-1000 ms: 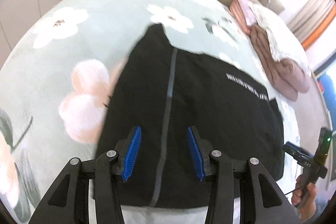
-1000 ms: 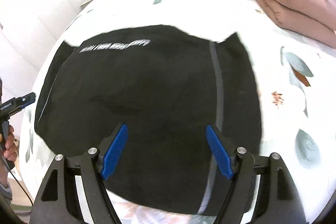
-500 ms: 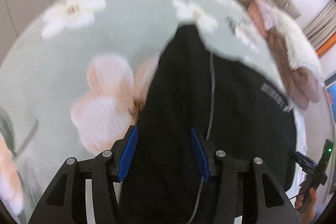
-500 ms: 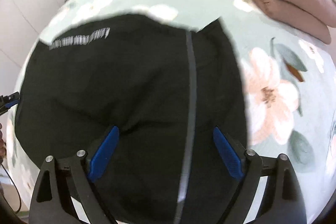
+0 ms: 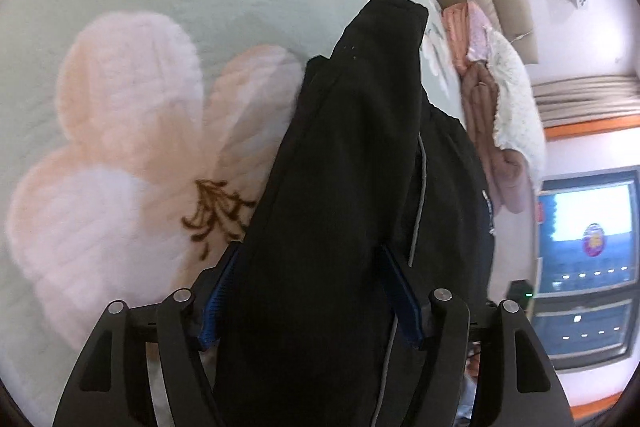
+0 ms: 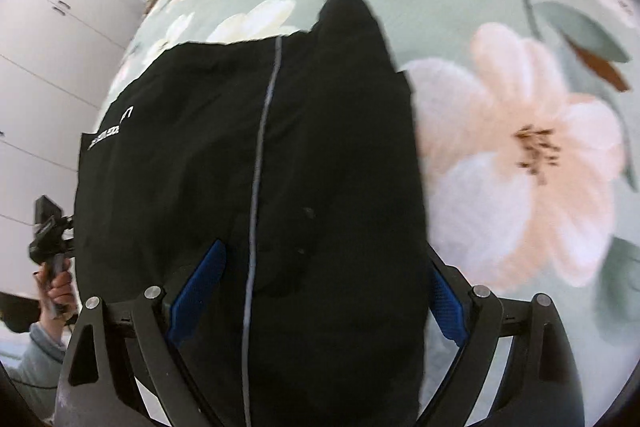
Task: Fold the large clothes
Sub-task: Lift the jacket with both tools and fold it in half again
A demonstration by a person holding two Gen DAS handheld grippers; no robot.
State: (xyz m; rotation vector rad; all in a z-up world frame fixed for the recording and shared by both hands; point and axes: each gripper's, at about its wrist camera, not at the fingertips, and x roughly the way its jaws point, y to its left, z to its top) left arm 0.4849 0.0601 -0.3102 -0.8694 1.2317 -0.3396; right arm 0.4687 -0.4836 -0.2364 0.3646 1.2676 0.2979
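Observation:
A large black garment point(image 5: 360, 187) with a thin grey stripe and white lettering lies on the floral bed. In the left wrist view my left gripper point(image 5: 312, 291) is open, its blue pads on either side of a raised fold of the black cloth, which fills the gap between them. In the right wrist view the garment point(image 6: 248, 163) spreads ahead and my right gripper point(image 6: 316, 291) is wide open, with the cloth's near edge between its blue pads. Neither gripper has closed on the cloth.
The bed cover point(image 5: 120, 131) is pale green with big pink flowers point(image 6: 520, 163). A pink and white bedding pile point(image 5: 496, 99) lies at the headboard. White wardrobes point(image 6: 48, 39) stand at left. The left hand's gripper point(image 6: 50, 231) shows at the bed's left edge.
Both grippers have moved down and forward onto the garment's near edge. The cloth now sits between the pads of each. The left view has swung right toward the window.

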